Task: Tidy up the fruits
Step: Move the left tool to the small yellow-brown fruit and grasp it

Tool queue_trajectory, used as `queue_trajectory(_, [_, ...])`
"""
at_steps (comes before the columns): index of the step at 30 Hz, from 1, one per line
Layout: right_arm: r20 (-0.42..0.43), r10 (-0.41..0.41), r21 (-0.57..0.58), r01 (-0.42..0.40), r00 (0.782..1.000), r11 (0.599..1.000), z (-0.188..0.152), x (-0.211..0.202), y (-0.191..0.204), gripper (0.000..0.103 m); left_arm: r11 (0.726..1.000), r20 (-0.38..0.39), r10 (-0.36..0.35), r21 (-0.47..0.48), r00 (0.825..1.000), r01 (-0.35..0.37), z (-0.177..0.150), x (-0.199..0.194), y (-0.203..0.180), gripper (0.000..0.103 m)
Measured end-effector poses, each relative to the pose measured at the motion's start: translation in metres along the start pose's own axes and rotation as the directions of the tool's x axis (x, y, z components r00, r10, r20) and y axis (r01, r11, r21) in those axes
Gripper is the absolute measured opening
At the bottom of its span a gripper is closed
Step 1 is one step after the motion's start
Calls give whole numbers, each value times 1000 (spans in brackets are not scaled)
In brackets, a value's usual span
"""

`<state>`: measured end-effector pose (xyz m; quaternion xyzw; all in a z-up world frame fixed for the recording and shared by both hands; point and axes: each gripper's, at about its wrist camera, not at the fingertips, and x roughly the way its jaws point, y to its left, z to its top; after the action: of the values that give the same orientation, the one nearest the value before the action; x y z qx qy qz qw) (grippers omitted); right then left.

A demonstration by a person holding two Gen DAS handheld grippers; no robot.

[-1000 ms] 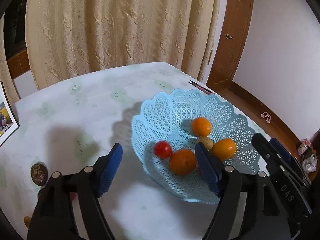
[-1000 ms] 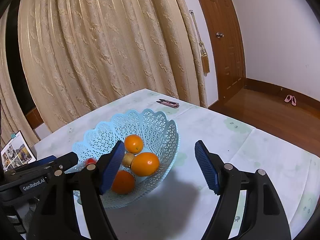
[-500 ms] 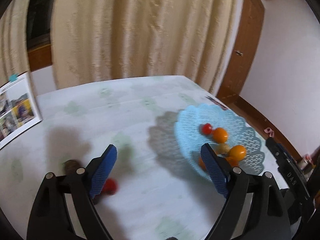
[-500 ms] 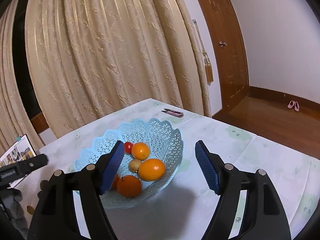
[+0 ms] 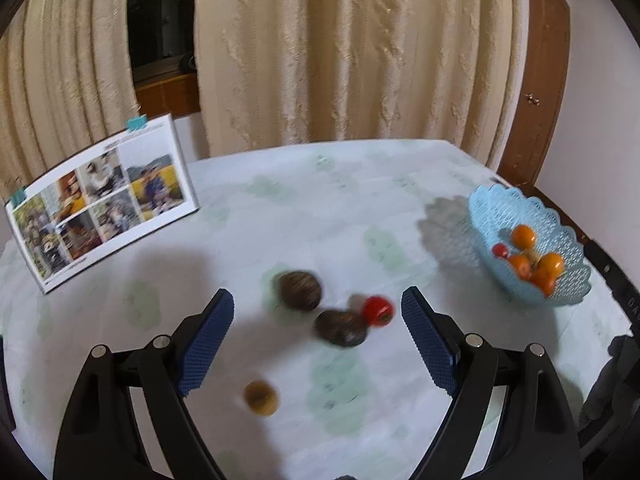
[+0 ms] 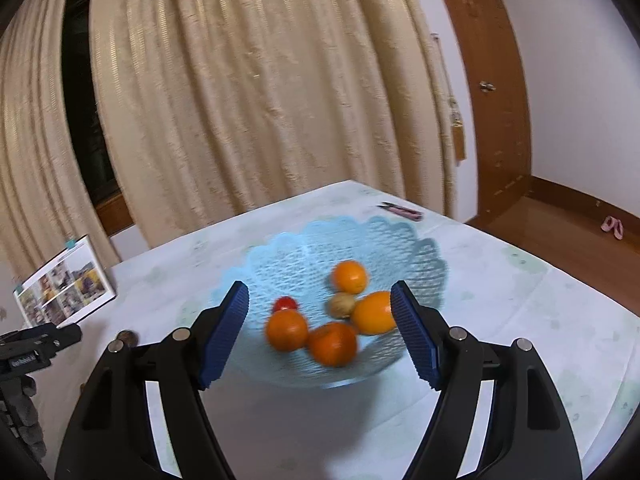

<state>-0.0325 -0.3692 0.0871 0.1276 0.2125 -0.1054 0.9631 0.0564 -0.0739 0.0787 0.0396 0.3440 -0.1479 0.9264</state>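
Observation:
A light blue lattice basket (image 5: 568,292) (image 6: 404,236) holds several oranges, a small red tomato (image 6: 285,303) and a brownish fruit (image 6: 342,304). In the left wrist view, loose fruit lie on the table: two dark brown round fruits (image 5: 300,290) (image 5: 341,328), a red tomato (image 5: 377,311) and a small yellow-brown fruit (image 5: 261,397). My left gripper (image 5: 318,344) is open and empty, hovering over these loose fruits. My right gripper (image 6: 320,334) is open and empty, just in front of the basket.
A standing photo calendar (image 5: 100,204) (image 6: 64,284) is at the table's back left. A small pink clipper (image 6: 400,211) lies behind the basket. Curtains hang behind the table; a wooden door is at right. The table has a pale green-patterned cloth (image 5: 360,184).
My left gripper swung left, away from the basket, to above the loose fruits. My right gripper moved closer to the basket. Both stayed open.

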Motion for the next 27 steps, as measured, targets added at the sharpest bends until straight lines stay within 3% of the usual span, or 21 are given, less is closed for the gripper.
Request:
queue_trajectory(9, [-47, 111, -76, -114, 993, 991, -4, -3, 51, 75, 999, -57, 35, -31, 998, -37, -33, -2, 31, 84])
queue_trajectory(15, [-97, 159, -137, -171, 983, 976, -14, 2, 84, 75, 996, -118, 43, -69, 992, -51, -50, 9, 48, 77])
queue_trajectory(21, [-147, 191, -164, -215, 970, 963, -24, 7, 102, 75, 996, -160, 27, -74, 987, -40, -60, 21, 48, 65])
queue_trajectory(27, [-227, 232, -163, -272, 946, 948, -32, 20, 115, 75, 996, -187, 17, -79, 982, -33, -67, 29, 48, 45])
